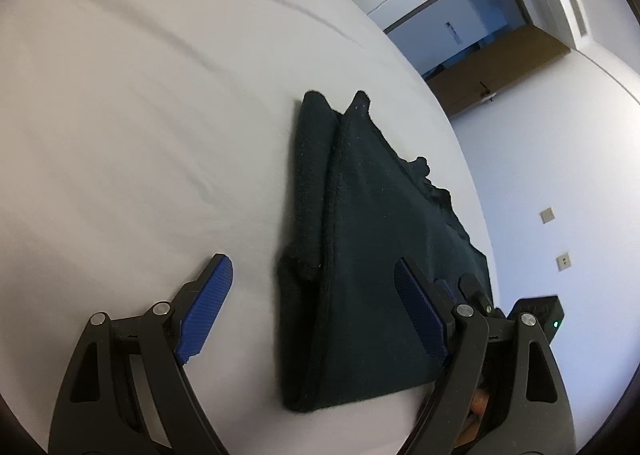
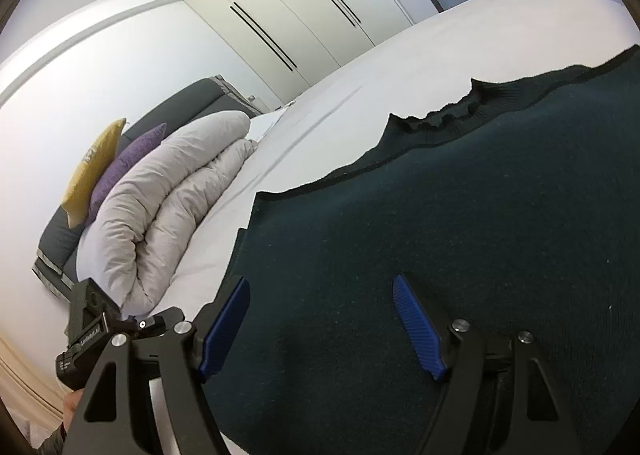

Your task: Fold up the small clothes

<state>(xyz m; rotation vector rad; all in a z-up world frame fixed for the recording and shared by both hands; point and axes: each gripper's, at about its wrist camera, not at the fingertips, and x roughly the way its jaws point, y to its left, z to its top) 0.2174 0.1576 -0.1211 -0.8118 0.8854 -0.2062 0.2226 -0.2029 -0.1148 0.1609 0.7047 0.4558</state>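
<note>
Lying on smooth white bedsheet (image 1: 140,95), fuzzy dark knit garment (image 1: 360,235), ribbed-edged.

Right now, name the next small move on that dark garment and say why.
Probably lower the left gripper and close it on the dark garment's folded sleeve edge. Both grippers are open and hold nothing; the right gripper hovers over the garment's body, which lies partly folded on the white bed sheet.
</note>
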